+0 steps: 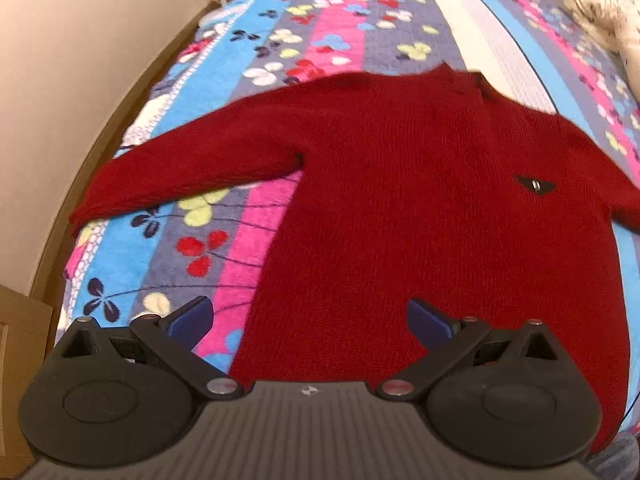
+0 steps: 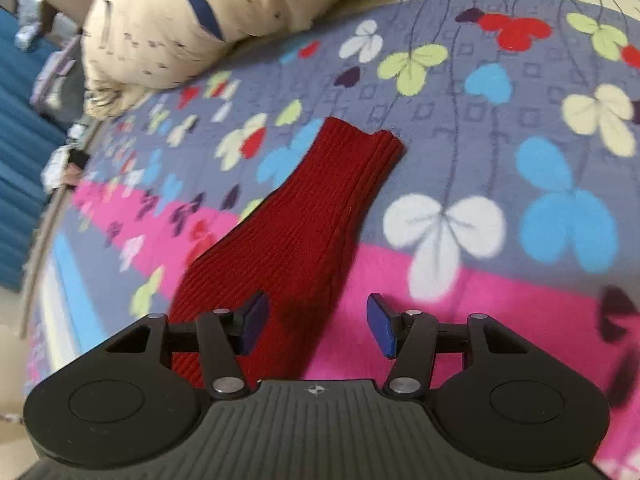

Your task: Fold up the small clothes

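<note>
A small red knitted sweater lies flat on the flowered blanket, body towards me, one sleeve stretched out to the left. A small black badge sits on its chest. My left gripper is open above the sweater's lower left edge, holding nothing. In the right wrist view the other red sleeve runs away from me, its ribbed cuff at the far end. My right gripper is open, jaws to either side of the sleeve's near part, holding nothing.
The blanket has blue, pink and grey stripes with flowers. A cream pillow lies beyond the sleeve, and shows at the top right of the left wrist view. The bed's left edge meets a beige wall.
</note>
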`<state>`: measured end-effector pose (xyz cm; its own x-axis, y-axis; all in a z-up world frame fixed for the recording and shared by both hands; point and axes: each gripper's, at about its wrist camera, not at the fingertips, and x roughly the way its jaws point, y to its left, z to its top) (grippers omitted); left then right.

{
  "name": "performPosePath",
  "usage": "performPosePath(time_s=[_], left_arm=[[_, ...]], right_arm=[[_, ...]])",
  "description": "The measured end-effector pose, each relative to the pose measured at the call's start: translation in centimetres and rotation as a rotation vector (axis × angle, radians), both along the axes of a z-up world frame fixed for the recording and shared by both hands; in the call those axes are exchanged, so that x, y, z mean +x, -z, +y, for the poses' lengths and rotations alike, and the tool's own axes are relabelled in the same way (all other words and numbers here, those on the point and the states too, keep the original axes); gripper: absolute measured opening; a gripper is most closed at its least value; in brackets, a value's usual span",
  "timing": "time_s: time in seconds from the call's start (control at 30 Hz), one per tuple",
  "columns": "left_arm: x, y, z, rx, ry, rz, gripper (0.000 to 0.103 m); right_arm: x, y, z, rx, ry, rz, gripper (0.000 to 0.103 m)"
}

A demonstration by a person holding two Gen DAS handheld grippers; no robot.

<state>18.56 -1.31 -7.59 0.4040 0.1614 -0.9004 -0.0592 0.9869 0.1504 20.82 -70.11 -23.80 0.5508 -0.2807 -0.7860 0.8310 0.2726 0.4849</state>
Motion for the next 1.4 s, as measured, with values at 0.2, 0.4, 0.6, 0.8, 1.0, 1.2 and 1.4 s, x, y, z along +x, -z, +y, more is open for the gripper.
performPosePath(time_s=[0.2, 0.4, 0.6, 0.8, 1.0, 1.2, 1.4], left_arm=[[1.1, 1.4, -2.2, 0.046, 0.058, 0.007, 0.103], [1.3, 2.1, -2.3, 0.027, 0.063, 0.026, 0.103], [0.4, -0.2, -0.2, -0.068, 0.012, -0.040, 0.103], [-2.2, -2.2, -0.4, -0.154, 0.085, -0.079, 0.103], [-9.4, -4.2, -1.0, -0.250, 0.168, -0.088, 0.103], [-17.5, -3.5, -1.4, -0.196, 0.235, -0.055, 0.103], [-22.3, -3.6, 0.2, -0.159, 0.232, -0.108, 0.103]], right_arm=[[-0.6, -2.5, 0.5, -0.203, -0.049, 0.014, 0.009], [-5.2, -3.1, 0.6, -0.166, -0.024, 0.036, 0.020], [-8.0, -3.0, 2.9, -0.149, 0.011, 0.124, 0.059], [-15.5, -12.1, 16.8, -0.321, -0.358, -0.028, 0.073], [-23.6, -18.7, 33.0, -0.543, -0.733, -0.064, 0.087], [-29.3, -19.9, 42.8, -0.557, -0.963, -0.038, 0.090], [-33.3, -21.6, 46.1, -0.617, -0.960, -0.050, 0.090]])
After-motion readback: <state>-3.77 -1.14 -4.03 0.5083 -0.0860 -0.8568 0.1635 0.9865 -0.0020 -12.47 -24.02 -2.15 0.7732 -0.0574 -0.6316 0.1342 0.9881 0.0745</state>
